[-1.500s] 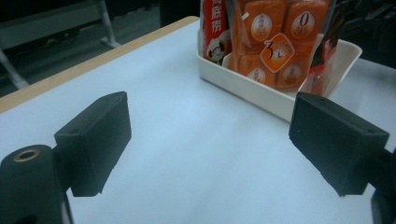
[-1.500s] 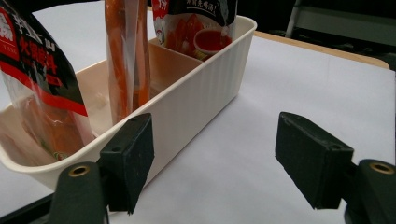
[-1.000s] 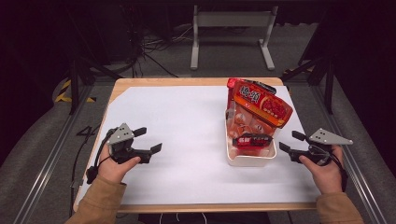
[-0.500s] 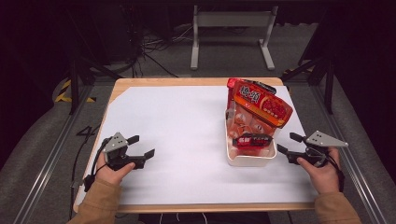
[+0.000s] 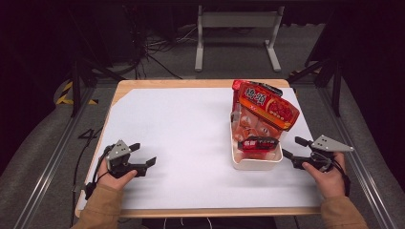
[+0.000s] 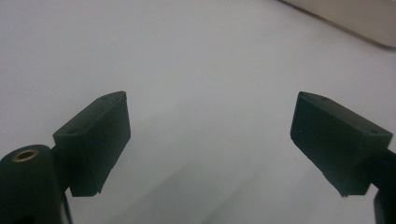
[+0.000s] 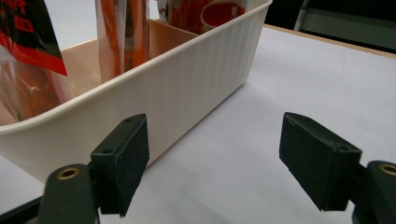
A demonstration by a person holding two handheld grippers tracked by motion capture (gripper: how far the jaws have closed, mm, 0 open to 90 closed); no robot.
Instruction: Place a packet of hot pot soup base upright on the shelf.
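Note:
A cream plastic bin [image 5: 239,163] stands on the right half of the white table sheet [image 5: 186,129], packed with red and orange snack bags [image 5: 265,107] that rise above its rim. My right gripper [image 5: 292,147] rests open just right of the bin's near corner; in the right gripper view the bin wall [image 7: 187,79] lies close in front of its left jaw, with the gripper [image 7: 215,154] empty. My left gripper [image 5: 143,153] sits open at the near left of the sheet, far from the bin, with bare sheet between its jaws [image 6: 210,140].
The wooden table edge [image 5: 200,211] runs along the front, with metal frame rails [image 5: 43,171] on both sides. A grey stand [image 5: 236,28] and cables lie on the floor beyond the table. Bare sheet spans the middle and left.
My left gripper has drawn back toward the near left edge and lowered. My right gripper has shifted slightly nearer the front edge beside the bin. The bin and bags stay put.

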